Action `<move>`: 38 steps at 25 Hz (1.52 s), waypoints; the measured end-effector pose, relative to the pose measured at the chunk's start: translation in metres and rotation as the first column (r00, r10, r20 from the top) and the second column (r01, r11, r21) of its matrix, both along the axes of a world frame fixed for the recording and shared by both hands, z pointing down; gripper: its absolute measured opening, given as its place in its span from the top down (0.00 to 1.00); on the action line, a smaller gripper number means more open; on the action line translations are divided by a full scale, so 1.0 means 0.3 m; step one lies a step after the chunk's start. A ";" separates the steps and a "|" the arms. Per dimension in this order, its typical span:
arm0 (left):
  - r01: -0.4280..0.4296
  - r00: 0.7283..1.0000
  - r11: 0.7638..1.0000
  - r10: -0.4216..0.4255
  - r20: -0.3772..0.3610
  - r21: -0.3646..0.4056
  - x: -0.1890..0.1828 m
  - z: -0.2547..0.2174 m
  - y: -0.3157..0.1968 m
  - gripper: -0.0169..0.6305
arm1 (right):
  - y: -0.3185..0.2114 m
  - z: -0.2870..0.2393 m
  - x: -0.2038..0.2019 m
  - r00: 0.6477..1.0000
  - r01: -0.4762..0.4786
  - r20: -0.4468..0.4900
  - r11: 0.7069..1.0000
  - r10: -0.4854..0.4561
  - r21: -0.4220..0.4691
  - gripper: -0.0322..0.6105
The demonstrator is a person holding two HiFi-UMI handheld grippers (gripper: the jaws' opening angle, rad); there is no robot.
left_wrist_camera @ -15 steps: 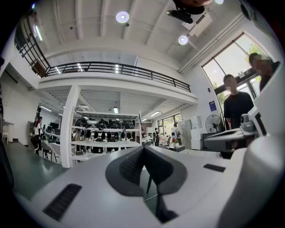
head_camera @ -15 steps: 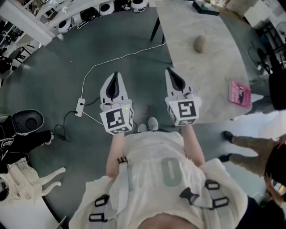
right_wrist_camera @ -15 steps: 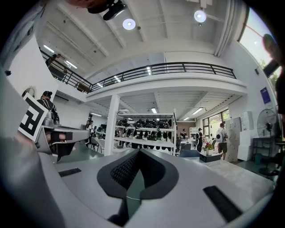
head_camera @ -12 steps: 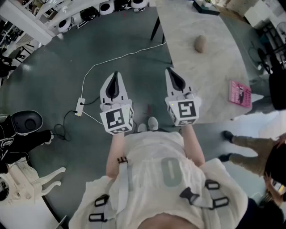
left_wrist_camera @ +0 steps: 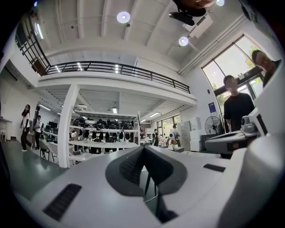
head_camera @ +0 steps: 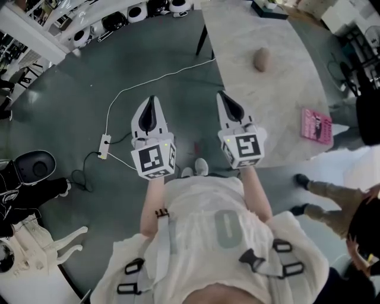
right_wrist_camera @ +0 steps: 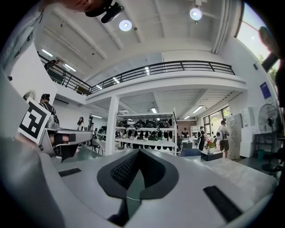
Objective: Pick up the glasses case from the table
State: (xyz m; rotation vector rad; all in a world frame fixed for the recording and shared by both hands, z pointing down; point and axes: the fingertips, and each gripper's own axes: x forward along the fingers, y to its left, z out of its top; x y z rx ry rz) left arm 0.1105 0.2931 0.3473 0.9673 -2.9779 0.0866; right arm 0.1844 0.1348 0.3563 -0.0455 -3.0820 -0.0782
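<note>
above the grey floor (head_camera: 166,53), in front of the person's chest, both grippers are pointing level and forward, side by side and apart. the left gripper (head_camera: 152,102) is sitting clenched: in the left gripper view its two dark pads are meeting at the tips with nothing between them. the right gripper (head_camera: 221,97) is clenched as well, and in the right gripper view its pads are pressing together on nothing. each one is carrying its marker cube at the back, near the wrist.

the case (head_camera: 261,59), a small brownish oval, is lying on the pale marble table (head_camera: 279,107), towards the far end. it is lying well apart from both grippers, ahead and to the right of the right one. the right gripper's tip is hanging just beside the table's left edge. a pink book (head_camera: 316,125) is lying near the table's right edge, closer to the person than the case. a dark flat thing (head_camera: 270,9) is sitting at the table's far end, too cut off to tell what it is.

on the floor a white cable (head_camera: 168,73) is running from near the table leg to a power strip (head_camera: 104,146) left of the left gripper. another person's shoes (head_camera: 301,179) and trouser legs are showing at the right.
</note>
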 end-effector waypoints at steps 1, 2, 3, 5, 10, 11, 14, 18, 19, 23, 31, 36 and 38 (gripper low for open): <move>-0.003 1.000 1.000 0.003 0.001 0.004 -0.002 -0.003 -0.016 0.97 | -0.011 0.004 -0.004 1.000 -0.001 -0.009 1.000 0.001 -0.005 0.95; -0.005 1.000 1.000 0.005 0.003 0.009 -0.002 -0.005 -0.031 0.97 | -0.024 0.008 -0.008 1.000 -0.003 -0.016 1.000 0.003 -0.005 0.95; -0.007 1.000 1.000 0.007 0.006 0.013 -0.001 -0.005 -0.044 0.97 | -0.038 0.013 -0.012 1.000 -0.004 -0.021 1.000 0.004 0.000 0.95; -0.008 1.000 1.000 0.008 0.010 0.021 -0.009 -0.002 -0.069 0.97 | -0.066 0.030 -0.024 1.000 -0.005 -0.029 1.000 0.006 0.011 0.95; 0.006 1.000 0.999 -0.006 0.000 0.045 -0.082 0.009 -0.135 0.97 | -0.122 0.064 -0.076 0.999 0.014 -0.052 1.000 -0.013 0.006 0.95; 0.004 1.000 0.999 -0.004 0.003 0.047 -0.099 0.008 -0.150 0.97 | -0.138 0.066 -0.089 0.999 0.011 -0.050 1.000 -0.011 0.004 0.95; -0.010 1.000 0.999 0.009 0.007 0.050 -0.145 0.012 -0.194 0.97 | -0.185 0.079 -0.123 0.999 -0.008 -0.046 1.000 0.007 -0.005 0.95; -0.028 0.999 0.998 0.027 0.017 0.054 -0.212 0.022 -0.243 0.97 | -0.235 0.102 -0.177 0.999 -0.029 -0.040 1.000 0.029 -0.011 0.95; -0.032 0.999 0.998 0.031 0.019 0.055 -0.234 0.023 -0.255 0.97 | -0.247 0.106 -0.193 0.999 -0.035 -0.039 0.999 0.035 -0.011 0.95; -0.053 0.998 0.997 0.052 0.019 0.057 -0.343 0.020 -0.320 0.97 | -0.313 0.114 -0.275 0.997 -0.069 -0.045 0.997 0.068 -0.018 0.95; -0.107 0.994 0.991 0.106 0.010 0.080 -0.584 0.022 -0.453 0.97 | -0.431 0.124 -0.473 0.992 -0.116 -0.055 0.993 0.116 -0.005 0.95; -0.151 0.988 0.985 0.150 0.016 0.088 -0.809 0.006 -0.543 0.97 | -0.497 0.107 -0.682 0.987 -0.155 -0.048 0.988 0.155 0.006 0.95; -0.171 0.985 0.981 0.169 0.022 0.092 -0.926 -0.012 -0.579 0.97 | -0.524 0.086 -0.790 0.984 -0.173 -0.039 0.985 0.173 0.008 0.95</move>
